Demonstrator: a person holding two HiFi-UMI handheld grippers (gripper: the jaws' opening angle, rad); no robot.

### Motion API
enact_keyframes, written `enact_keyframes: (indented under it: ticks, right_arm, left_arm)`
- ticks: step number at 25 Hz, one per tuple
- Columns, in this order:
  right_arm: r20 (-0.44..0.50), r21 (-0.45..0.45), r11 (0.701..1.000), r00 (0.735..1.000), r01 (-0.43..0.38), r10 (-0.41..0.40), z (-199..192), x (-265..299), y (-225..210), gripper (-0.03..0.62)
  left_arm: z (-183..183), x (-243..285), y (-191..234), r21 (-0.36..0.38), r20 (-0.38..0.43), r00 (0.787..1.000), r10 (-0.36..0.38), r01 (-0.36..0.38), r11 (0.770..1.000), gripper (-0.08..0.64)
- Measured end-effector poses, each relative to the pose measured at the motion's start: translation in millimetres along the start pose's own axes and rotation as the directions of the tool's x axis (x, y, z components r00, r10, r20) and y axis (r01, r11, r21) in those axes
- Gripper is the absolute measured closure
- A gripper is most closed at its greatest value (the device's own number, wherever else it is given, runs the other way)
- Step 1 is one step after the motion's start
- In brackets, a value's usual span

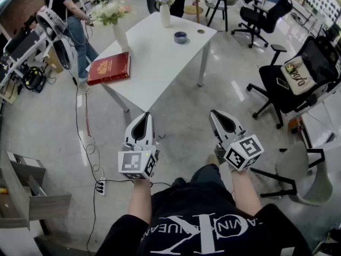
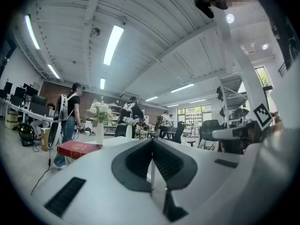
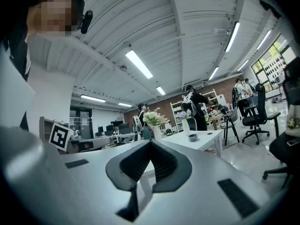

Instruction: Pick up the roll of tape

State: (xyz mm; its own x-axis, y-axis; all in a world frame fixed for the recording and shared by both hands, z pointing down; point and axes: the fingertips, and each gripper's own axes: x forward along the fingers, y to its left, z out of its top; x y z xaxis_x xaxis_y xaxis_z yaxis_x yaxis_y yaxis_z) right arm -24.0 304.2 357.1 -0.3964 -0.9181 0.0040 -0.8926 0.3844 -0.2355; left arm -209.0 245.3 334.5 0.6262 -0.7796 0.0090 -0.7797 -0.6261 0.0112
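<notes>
The roll of tape is a small dark ring lying flat near the far end of the white table; in the right gripper view the tape shows as a small dark cylinder on the tabletop. My left gripper and right gripper are held side by side over the floor, short of the table's near edge and well away from the tape. Both point level toward the table. The left gripper has its jaws together with nothing between them, and so does the right gripper.
A red book lies on the table's left side, with two vases of flowers and a small brown disc farther back. Office chairs stand at the right. Cables and a power strip lie on the floor at left. A person stands beyond.
</notes>
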Motion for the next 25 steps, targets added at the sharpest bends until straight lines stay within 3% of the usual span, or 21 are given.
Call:
enact_keyframes:
  ticks: [16, 25]
  right_arm:
    - [0.027, 0.018, 1.000, 0.999, 0.026, -0.026, -2, -4, 5, 0.584]
    - [0.017, 0.015, 0.999, 0.999, 0.048, -0.049, 3, 17, -12, 0.460]
  left_arm:
    - [-13, -9, 10, -0.033, -0.002, 1.000, 0.003, -0.003, 0.999, 0.557]
    - [-17, 8, 22, -0.040, -0.012, 1.000, -0.002, 0.002, 0.999, 0.557]
